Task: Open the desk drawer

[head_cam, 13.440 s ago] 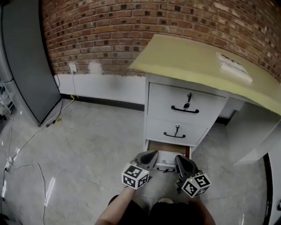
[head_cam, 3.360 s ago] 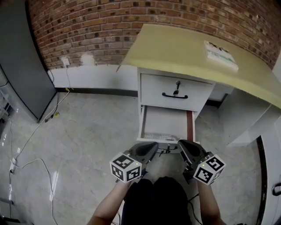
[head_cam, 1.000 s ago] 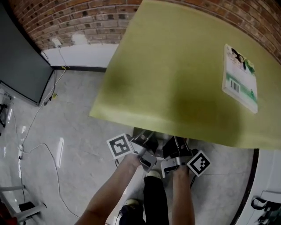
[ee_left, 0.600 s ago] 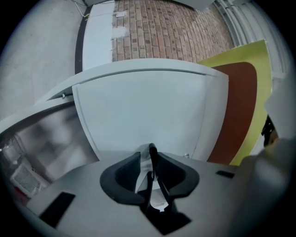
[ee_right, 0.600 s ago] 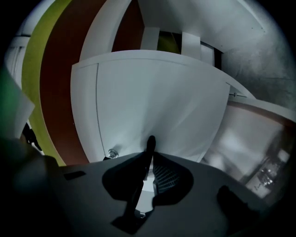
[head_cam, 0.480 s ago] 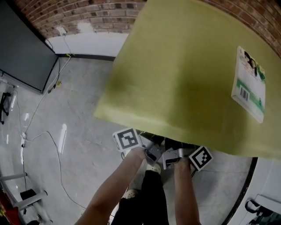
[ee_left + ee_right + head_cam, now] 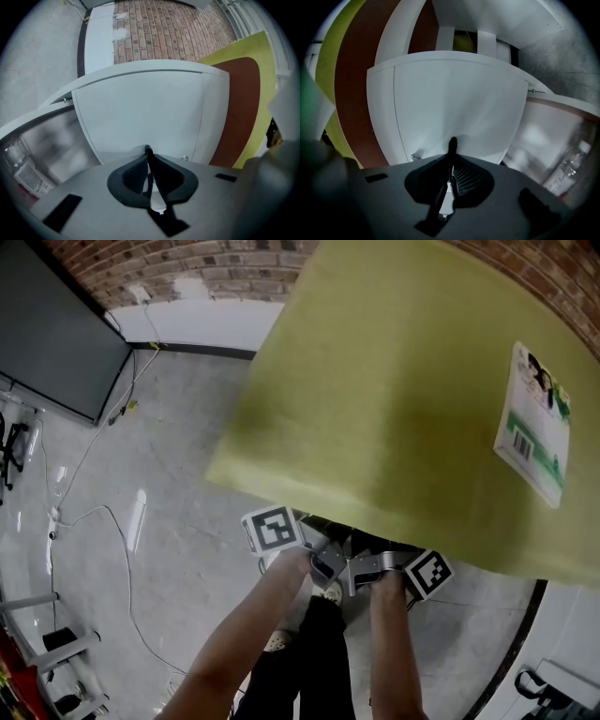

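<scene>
Jaws have just been closing: left gripper [image 7: 148, 153] and right gripper [image 7: 451, 151] clamp the thin black handle [image 7: 452, 140] of the white desk drawer [image 7: 140, 108]; pull level, evenly, nearward.

Counter top [image 7: 403, 399]: plain yellow-green
Counter underside [image 7: 241, 108]: red-brown
Drawer front [image 7: 140, 112]: white
Drawer handle [image 7: 452, 140]: black
Booklet [image 7: 534, 423]: white, with a green band and a black barcode
Wall [image 7: 187, 254]: red-brown brick with pale mortar lines
Skirting [image 7: 216, 313]: white
Floor [image 7: 169, 474]: mottled grey
Panel [image 7: 47, 334]: dark grey
</scene>
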A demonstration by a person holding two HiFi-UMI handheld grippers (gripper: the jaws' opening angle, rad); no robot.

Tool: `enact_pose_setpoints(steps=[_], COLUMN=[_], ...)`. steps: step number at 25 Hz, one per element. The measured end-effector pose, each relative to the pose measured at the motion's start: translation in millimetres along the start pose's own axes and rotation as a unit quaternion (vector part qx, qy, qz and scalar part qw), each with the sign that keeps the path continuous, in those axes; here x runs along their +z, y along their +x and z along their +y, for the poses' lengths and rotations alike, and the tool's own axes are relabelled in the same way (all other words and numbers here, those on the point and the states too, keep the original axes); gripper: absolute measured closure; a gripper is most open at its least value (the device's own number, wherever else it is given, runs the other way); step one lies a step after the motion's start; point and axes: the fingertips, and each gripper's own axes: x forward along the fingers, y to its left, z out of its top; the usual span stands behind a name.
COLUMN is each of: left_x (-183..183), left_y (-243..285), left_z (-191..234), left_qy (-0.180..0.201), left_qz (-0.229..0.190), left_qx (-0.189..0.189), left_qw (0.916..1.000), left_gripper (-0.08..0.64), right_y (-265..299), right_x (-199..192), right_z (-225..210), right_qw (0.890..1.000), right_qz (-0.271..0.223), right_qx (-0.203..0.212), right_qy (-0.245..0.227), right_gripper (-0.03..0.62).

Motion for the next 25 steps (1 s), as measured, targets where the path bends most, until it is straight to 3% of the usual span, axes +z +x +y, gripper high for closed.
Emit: enact_pose_setpoints(steps=[8,25], left_x=[-7,-46], left_y=[-15,-76], left_z=[-4,-7], left_qy=[-0.028,-0.033], left_qz=[0.008,0.042], left_qx=[-0.004,0.037], left_qw=[0.9996,0.9979], left_gripper=[0.518,0.52], right_y=[-8,-65], right_x=[-15,-59], right_z=[12,14], right_qw=[1.0,1.0], right_qz=[-0.001,0.002], right_qx=[0.015,-0.003], right_qy=[0.019,0.022], right_gripper=[0.557,0.557])
